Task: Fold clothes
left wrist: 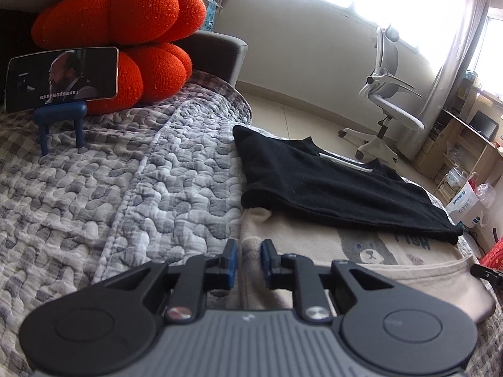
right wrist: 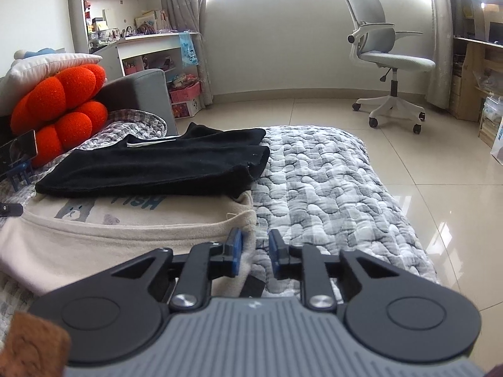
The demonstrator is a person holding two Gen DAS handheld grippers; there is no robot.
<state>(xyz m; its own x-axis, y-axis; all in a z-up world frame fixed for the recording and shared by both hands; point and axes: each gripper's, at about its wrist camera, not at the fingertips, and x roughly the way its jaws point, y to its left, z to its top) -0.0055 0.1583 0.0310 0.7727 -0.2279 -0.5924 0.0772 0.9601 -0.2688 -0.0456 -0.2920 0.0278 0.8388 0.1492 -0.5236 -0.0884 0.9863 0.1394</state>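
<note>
Lying flat on the quilted bed (right wrist: 330,188), the beige shirt (right wrist: 132,229) sits just in front of a folded black garment (right wrist: 151,163), whose near edge overlaps it. Left tool (left wrist: 249,249) hovers at the shirt's left edge, narrow gap between pads, fabric seen between them but grip uncertain. Right tool (right wrist: 255,240) at the shirt's right edge, pads narrowly apart, holding nothing. Orange cushion (left wrist: 125,31) and phone (left wrist: 63,77) sit beyond the shirt

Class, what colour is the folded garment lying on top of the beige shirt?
Black; the right wrist view shows it best.
</note>
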